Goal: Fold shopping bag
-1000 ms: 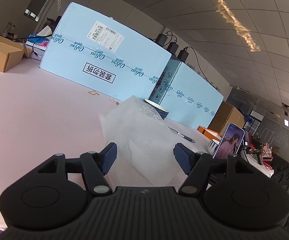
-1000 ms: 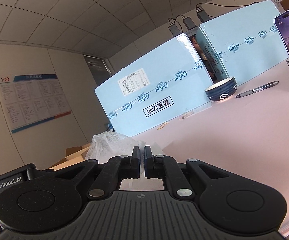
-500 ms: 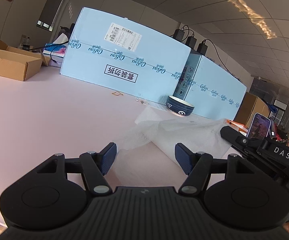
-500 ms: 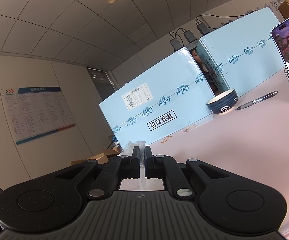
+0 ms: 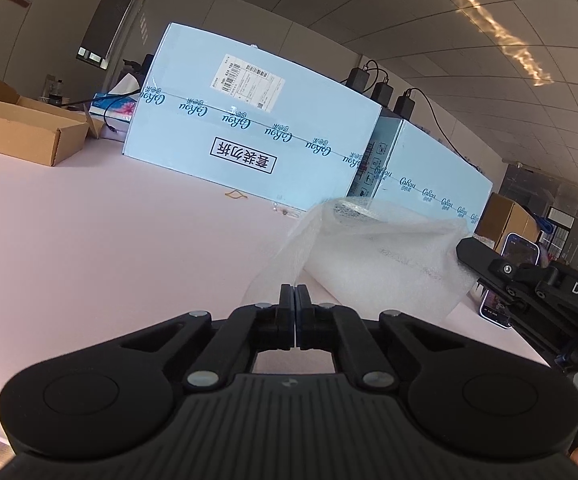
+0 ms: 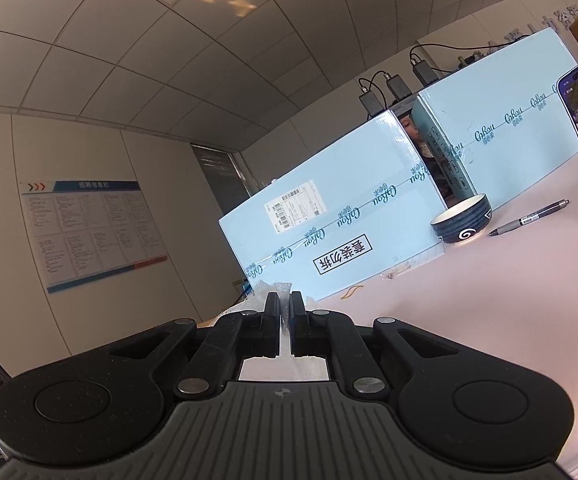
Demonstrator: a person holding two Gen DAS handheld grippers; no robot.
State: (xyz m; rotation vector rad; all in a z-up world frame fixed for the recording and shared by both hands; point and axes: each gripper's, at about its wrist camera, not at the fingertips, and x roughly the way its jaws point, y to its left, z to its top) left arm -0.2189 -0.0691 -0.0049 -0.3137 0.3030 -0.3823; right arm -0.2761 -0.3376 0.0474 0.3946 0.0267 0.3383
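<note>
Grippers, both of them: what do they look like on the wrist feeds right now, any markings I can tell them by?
Both are matte black plastic. The left gripper has two round side discs, a ribbed grey-black centre plate with a small diamond mark, silver pivot pins and flat dark finger pads. The right gripper is built the same; seen from the left wrist view, its side carries white letters "DAS". No cables or sleeves are visible.

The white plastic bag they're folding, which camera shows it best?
The left wrist view. There the shopping bag spreads out between the left gripper, shut on one edge, and the right gripper. The right wrist view shows only a crumpled scrap pinched between that gripper's fingers.
</note>
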